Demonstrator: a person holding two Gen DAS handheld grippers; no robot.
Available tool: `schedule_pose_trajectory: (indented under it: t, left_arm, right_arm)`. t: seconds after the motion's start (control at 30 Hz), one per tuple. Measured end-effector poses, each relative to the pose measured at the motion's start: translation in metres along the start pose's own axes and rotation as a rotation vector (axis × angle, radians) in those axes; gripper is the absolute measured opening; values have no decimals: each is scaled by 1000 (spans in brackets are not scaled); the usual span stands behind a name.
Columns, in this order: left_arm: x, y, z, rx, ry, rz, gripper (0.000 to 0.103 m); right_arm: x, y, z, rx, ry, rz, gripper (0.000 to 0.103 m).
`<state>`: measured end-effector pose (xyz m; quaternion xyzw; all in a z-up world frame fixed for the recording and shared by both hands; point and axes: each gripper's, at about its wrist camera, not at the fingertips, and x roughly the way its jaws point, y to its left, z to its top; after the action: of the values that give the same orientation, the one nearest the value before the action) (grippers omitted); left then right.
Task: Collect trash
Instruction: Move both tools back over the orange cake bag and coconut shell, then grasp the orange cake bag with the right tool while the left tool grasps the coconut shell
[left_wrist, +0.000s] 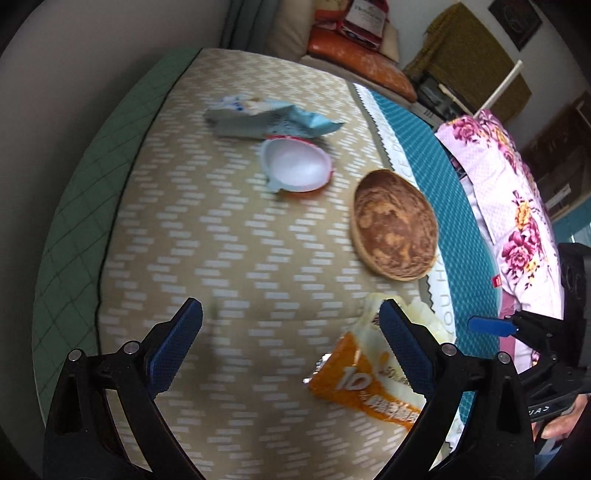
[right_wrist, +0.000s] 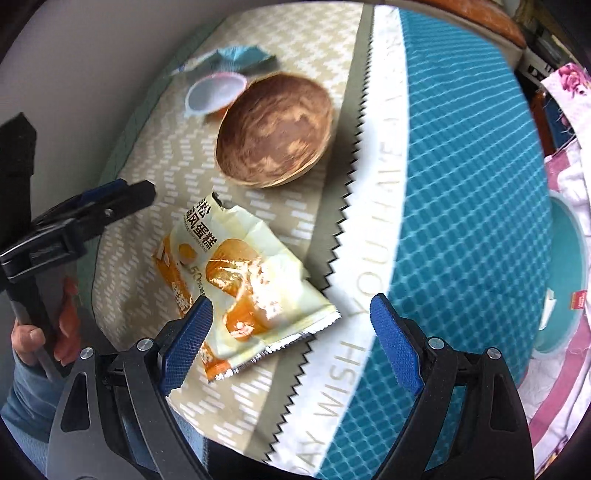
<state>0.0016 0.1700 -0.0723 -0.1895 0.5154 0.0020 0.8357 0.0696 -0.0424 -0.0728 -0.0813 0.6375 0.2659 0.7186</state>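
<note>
- Left wrist view: your left gripper (left_wrist: 291, 325) hangs over a bed (left_wrist: 229, 236) spread with a beige zigzag-patterned cover, jaws wide apart and clamped on nothing.
- An orange-and-cream cake wrapper (left_wrist: 369, 373) lies on the cover just inside the gripper's right-hand finger (left_wrist: 402, 347), which overlaps it in the frame; whether they touch cannot be told.
- Further up the cover, a marbled brown wooden bowl (left_wrist: 395, 229) sits beside the sawtooth seam where beige meets a teal panel (left_wrist: 424, 147).
- A white plastic cup (left_wrist: 295, 166), tipped on its side with its mouth toward you, lies beyond the bowl; a crumpled pale-blue wrapper (left_wrist: 273, 120) rests just behind it, toward the bed's far edge.
- A pink floral quilt (left_wrist: 513, 206) is heaped along the right edge of the bed, and your right gripper (left_wrist: 491, 326) shows there, one blue pad visible.

- Right wrist view: your right gripper (right_wrist: 291, 321) points down at the seam, jaws standing well apart and empty.
- The cake wrapper (right_wrist: 251, 280) lies flat between bowl and gripper, its foil-edged end passing behind the left-hand finger (right_wrist: 184, 343).
- The wooden bowl (right_wrist: 275, 129) sits beyond it, the white cup (right_wrist: 214, 92) touching or just behind its far rim, the blue wrapper (right_wrist: 236, 55) furthest off.
- Your left gripper (right_wrist: 114, 192) enters at the frame's left edge, seen side-on, your hand (right_wrist: 33, 339) gripping its handle.
</note>
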Motion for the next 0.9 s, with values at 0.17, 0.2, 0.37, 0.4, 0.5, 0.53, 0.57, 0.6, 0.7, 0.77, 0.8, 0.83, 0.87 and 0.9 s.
schedule_pose_trajectory:
  t: [0.17,0.2,0.37,0.4,0.5,0.53,0.57,0.6,0.7,0.77,0.8,0.83,0.87,0.9]
  left_arm:
    - [3,21,-4,-41,4,-12,96]
    - [4,23,-4,-45,5,-15,96]
    - [7,33,-8,-57,11,-26,96]
    - [8,33,-8,-57,12,-26,96]
    - [6,36,-9,-54,8,-28,97]
    - [6,35,-9,-56,7,-27,97]
    - [6,36,-9,-57,5,-26,97]
    - [5,37,-9,-61,4,-25,97]
    - [4,40,-9,-72,2,-23,97]
    - [4,41,-8,-76,3,-23,97]
    - [4,41,-8,-77,4,-21,97]
    - [4,40,-8,-76,6,-22,97]
    - [4,38,-8,-74,7,-24,97]
    - [4,36,-8,-69,7,-25,96]
  right_arm:
    - [18,23,3,-63,37,-40,83]
    - [22,29,2,-82,49,-49,83]
    - [37,42,-3,-106,79,-81,89]
    - [40,42,-3,-101,85,-84,89]
    - [50,51,-2,-90,82,-101,91]
    - [52,54,-3,-100,79,-116,91]
    - [53,57,-5,-106,67,-130,91]
    - [54,60,-6,-106,57,-135,91]
    - [53,73,-17,-124,16,-160,82]
    - [48,79,-24,-140,-4,-171,65]
    - [43,76,-30,-139,-9,-171,48]
    - [42,76,-32,-133,-10,-161,36]
    - [39,77,-33,-123,-7,-144,35]
    - [38,78,-34,-122,-8,-139,32]
